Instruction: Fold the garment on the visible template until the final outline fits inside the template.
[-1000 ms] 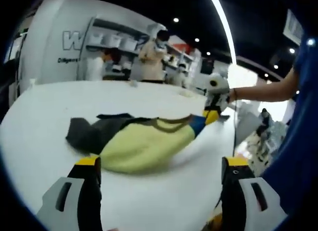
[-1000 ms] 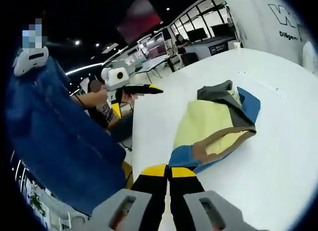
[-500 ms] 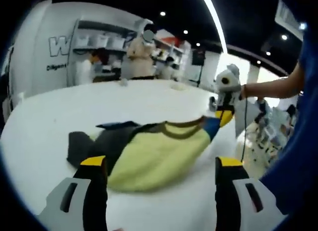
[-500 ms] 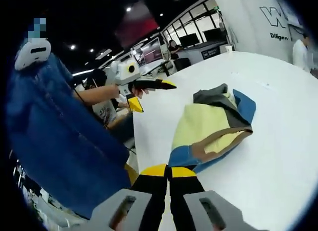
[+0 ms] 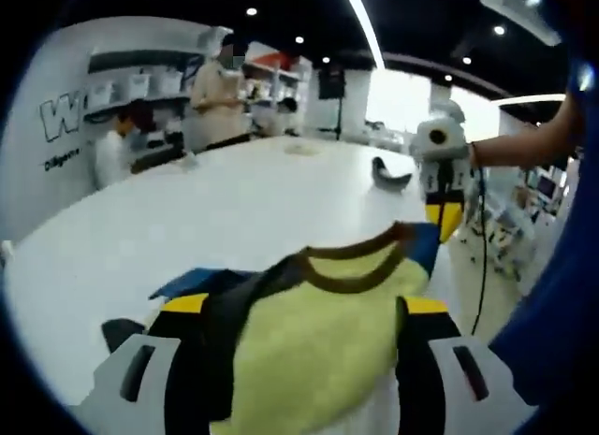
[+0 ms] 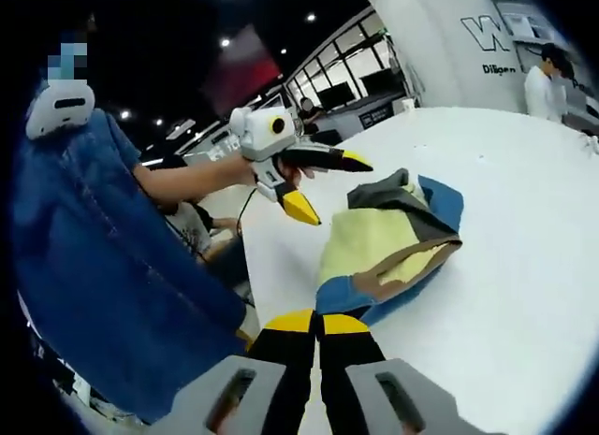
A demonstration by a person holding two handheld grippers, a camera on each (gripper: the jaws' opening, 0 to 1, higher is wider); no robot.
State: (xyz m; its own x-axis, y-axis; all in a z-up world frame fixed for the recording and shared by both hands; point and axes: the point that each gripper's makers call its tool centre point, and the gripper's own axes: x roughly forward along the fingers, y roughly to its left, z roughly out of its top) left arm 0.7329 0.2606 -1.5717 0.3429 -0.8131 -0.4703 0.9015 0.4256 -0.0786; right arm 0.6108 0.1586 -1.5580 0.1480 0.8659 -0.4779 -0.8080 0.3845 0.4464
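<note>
Two hand-held grippers: right one point(image 6: 318, 325) pinches garment point(image 6: 388, 250), left point(image 6: 323, 187) above it.

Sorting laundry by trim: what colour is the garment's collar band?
Brown, on the collar of the yellow garment; clearest in the left gripper view.
</note>
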